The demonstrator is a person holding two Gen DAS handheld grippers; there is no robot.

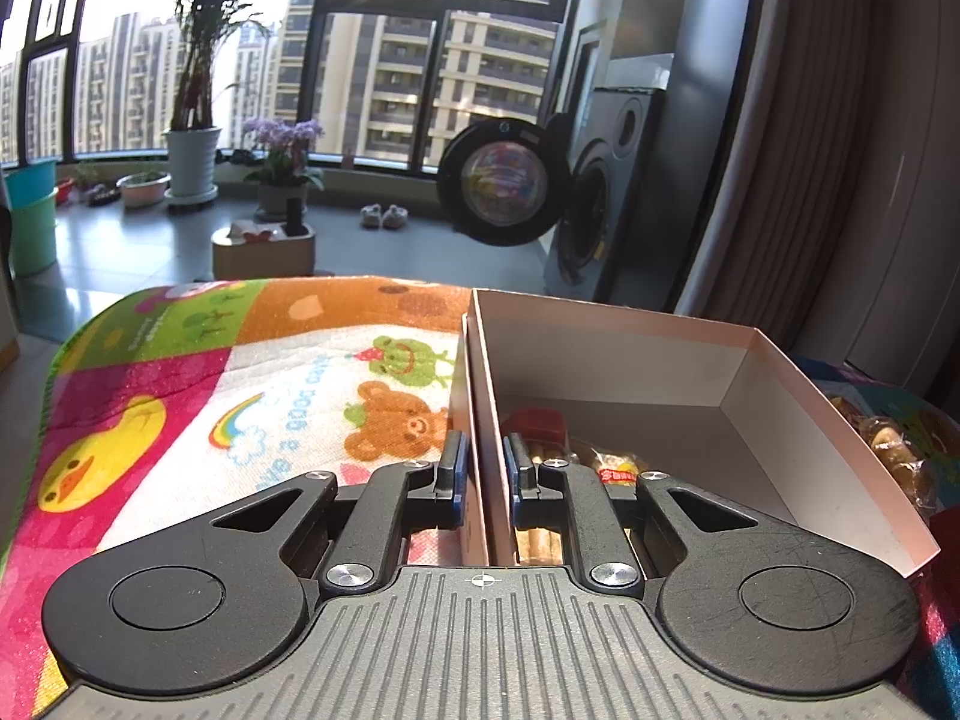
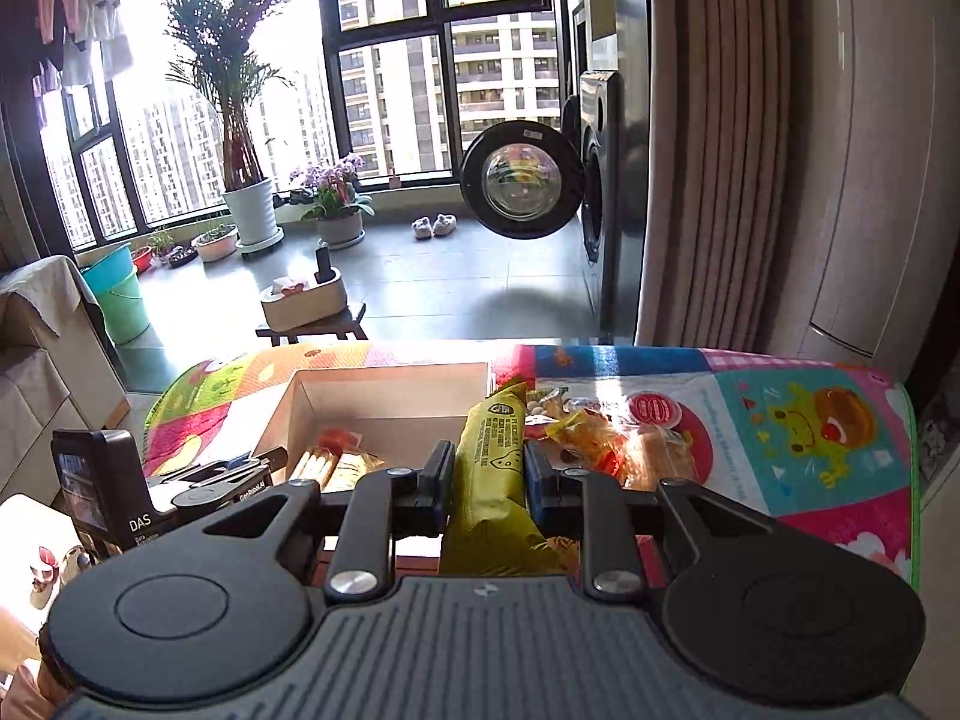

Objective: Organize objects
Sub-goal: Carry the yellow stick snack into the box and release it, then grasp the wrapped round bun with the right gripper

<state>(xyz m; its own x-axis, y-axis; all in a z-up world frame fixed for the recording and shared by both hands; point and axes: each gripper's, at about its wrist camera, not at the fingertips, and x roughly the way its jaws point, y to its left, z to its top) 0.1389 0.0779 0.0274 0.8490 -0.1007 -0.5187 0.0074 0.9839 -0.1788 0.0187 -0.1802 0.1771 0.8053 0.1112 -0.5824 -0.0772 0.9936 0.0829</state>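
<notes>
A pale cardboard box (image 1: 660,354) lies on the colourful cartoon mat (image 1: 180,420). My left gripper (image 1: 485,468) straddles the box's left wall, with one finger outside and one inside, shut on it. Inside the box lie a red-topped item (image 1: 537,423) and wrapped snacks (image 1: 606,462). In the right wrist view, my right gripper (image 2: 489,474) is shut on a long yellow-green snack packet (image 2: 492,456), held just right of the box (image 2: 390,387). A pile of wrapped snacks (image 2: 606,438) sits on the mat behind it. The left gripper (image 2: 240,471) shows at the box's left edge.
More wrapped snacks (image 1: 894,450) lie on the mat right of the box. Beyond the table stand a stool with a tissue box (image 2: 306,300), potted plants (image 2: 252,216), a washing machine with its door open (image 2: 522,180) and a curtain (image 2: 720,150).
</notes>
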